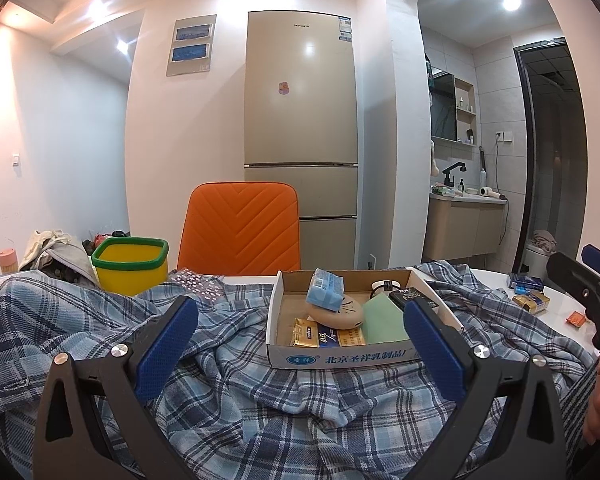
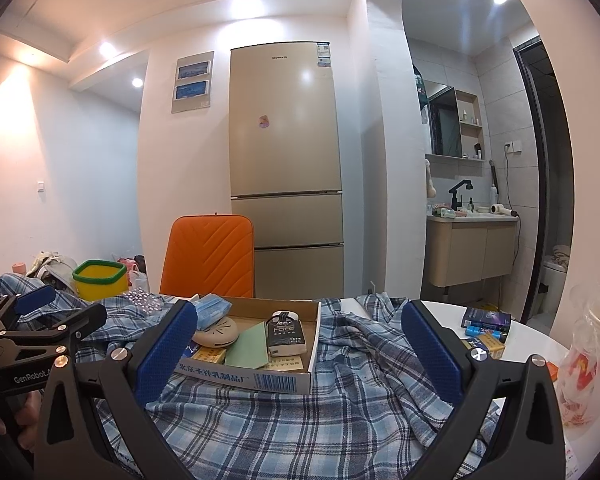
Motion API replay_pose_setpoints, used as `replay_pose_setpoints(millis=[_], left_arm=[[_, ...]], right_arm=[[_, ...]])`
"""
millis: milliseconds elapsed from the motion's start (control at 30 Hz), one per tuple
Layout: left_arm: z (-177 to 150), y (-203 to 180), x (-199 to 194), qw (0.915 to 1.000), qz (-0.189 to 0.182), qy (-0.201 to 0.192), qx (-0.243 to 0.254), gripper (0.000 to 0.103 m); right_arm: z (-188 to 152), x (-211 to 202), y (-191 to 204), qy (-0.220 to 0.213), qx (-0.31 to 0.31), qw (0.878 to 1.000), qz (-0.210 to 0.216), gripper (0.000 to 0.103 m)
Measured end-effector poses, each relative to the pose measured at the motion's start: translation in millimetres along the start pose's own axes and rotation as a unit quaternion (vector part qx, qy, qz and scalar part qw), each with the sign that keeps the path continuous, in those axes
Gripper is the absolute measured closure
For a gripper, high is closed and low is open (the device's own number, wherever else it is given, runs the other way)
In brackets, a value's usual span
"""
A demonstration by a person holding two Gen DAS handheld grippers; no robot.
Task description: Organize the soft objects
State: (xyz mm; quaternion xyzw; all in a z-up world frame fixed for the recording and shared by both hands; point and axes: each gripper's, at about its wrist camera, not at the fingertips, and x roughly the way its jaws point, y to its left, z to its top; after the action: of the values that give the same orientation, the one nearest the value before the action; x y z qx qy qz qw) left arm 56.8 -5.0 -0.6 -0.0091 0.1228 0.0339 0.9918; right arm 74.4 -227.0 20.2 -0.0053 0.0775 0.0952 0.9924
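A rumpled blue plaid shirt (image 1: pixel 236 392) (image 2: pixel 300 412) is spread over the white table. On it rests a shallow cardboard box (image 1: pixel 340 358) (image 2: pixel 256 380) that holds a blue tissue pack (image 1: pixel 325 290) (image 2: pixel 212 309), a beige rounded case (image 1: pixel 336 314), a green card (image 1: pixel 382 322), a black tissue pack (image 2: pixel 286 334) and yellow packets. My left gripper (image 1: pixel 300 348) hovers open above the shirt, just before the box. My right gripper (image 2: pixel 298 356) is open too, over the shirt near the box's right corner. Neither holds anything.
A yellow bin with a green rim (image 1: pixel 130 266) (image 2: pixel 99 280) stands at the back left beside a cloth heap (image 1: pixel 56 250). An orange chair (image 1: pixel 240 228) sits behind the table. Small boxes (image 2: pixel 486 324) and a plastic bag (image 2: pixel 588 360) lie on the right.
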Motion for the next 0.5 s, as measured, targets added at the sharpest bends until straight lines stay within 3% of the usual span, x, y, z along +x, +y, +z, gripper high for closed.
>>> replay_pose_setpoints(millis=[500], left_arm=[[-0.5, 0.3, 1.5, 1.0000, 0.000, 0.001, 0.001, 0.001]], right_arm=[[-0.1, -0.1, 0.7, 0.000, 0.000, 1.000, 0.000, 0.000]])
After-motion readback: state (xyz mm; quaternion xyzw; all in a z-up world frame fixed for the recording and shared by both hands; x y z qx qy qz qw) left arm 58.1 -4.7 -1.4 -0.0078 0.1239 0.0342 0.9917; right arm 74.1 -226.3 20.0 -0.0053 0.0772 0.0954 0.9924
